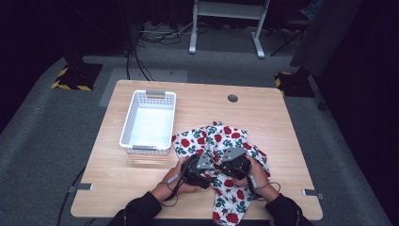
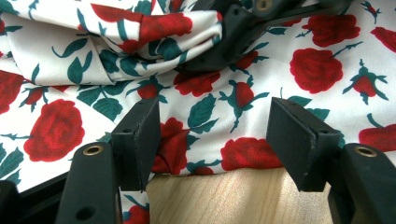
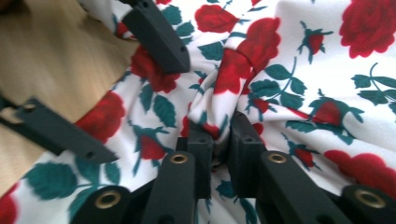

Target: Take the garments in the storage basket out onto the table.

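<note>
Jaws first: on the wooden worktop a rose-print cloth lies spread beside a white basket. Left gripper stands released astride its near edge; right gripper pinches 1 raised fold.

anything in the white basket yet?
No, in the high view the white basket shows a bare bottom, and the rose-print cloth lies on the table beside it.
</note>
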`<state>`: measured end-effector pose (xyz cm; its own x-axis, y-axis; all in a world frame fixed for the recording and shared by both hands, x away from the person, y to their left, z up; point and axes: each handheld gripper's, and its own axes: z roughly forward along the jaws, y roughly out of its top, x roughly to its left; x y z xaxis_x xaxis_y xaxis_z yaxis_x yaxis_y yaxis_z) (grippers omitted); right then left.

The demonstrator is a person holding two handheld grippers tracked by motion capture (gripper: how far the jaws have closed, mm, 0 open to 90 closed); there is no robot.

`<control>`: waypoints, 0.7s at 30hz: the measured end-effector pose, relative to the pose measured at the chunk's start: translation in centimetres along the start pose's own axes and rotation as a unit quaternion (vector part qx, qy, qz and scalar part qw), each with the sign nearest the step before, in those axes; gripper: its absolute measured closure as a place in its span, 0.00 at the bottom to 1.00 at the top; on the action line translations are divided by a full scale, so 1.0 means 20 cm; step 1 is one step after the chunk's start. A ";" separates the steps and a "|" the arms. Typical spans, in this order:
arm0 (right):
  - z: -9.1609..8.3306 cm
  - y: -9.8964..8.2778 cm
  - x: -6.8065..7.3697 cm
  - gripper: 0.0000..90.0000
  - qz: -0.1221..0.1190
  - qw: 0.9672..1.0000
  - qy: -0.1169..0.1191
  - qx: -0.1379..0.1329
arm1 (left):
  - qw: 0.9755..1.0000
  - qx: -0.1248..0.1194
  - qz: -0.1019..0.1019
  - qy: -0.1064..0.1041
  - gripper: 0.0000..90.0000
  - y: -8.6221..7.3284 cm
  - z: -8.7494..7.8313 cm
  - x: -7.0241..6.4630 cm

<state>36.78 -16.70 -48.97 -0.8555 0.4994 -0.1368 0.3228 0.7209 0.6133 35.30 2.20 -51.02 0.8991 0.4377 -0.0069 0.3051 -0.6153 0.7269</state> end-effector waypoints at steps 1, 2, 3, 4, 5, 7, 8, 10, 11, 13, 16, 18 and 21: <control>-0.01 0.00 0.00 0.85 0.001 1.000 0.003 -0.001 | 1.000 0.000 0.000 0.000 0.39 0.00 0.00 0.00; -0.02 0.00 0.01 0.83 -0.003 1.000 0.006 -0.002 | 1.000 0.000 0.000 0.000 0.39 0.00 0.00 0.00; -0.04 0.00 0.02 0.80 -0.007 1.000 0.010 -0.001 | 1.000 0.000 0.000 0.000 0.39 0.00 0.00 0.00; -0.06 0.01 0.02 0.76 -0.005 1.000 0.022 -0.001 | 1.000 0.000 0.000 0.001 0.39 0.00 0.00 0.00; -0.08 0.02 0.03 0.73 -0.005 0.999 0.031 -0.007 | 1.000 0.001 0.002 0.000 0.39 0.00 0.00 0.00; -0.13 0.05 0.06 0.68 -0.016 0.999 0.030 -0.013 | 1.000 -0.001 -0.001 0.000 0.39 0.00 0.00 0.00; -0.15 0.07 0.06 0.65 -0.021 0.999 0.025 -0.019 | 1.000 0.000 0.001 0.001 0.39 0.00 0.00 0.00; -0.21 0.09 0.05 0.61 -0.028 0.999 0.007 -0.028 | 1.000 0.000 0.000 0.001 0.39 0.00 0.00 0.00; -0.23 0.11 0.04 0.59 -0.035 0.999 -0.009 -0.030 | 1.000 0.000 0.000 0.001 0.39 0.00 0.00 0.00; -0.27 0.14 -0.02 0.57 -0.034 0.998 -0.040 -0.034 | 1.000 0.000 0.000 0.001 0.39 0.00 0.00 0.00; -0.29 0.18 -0.13 0.52 -0.035 0.997 -0.069 -0.028 | 1.000 0.000 0.000 0.001 0.39 0.00 0.00 0.00; -0.27 0.20 -0.23 0.51 -0.036 0.996 -0.084 -0.014 | 1.000 0.000 0.000 0.001 0.39 0.00 0.00 0.00; -0.22 0.21 -0.39 0.47 -0.021 0.997 -0.076 0.014 | 1.000 0.000 0.000 0.000 0.39 0.00 0.00 0.00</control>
<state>43.05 -19.65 -41.93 -0.7982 0.5338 -0.2792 0.3005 0.7545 0.5835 35.28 2.21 -51.02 0.8986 0.4387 -0.0066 0.3056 -0.6150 0.7269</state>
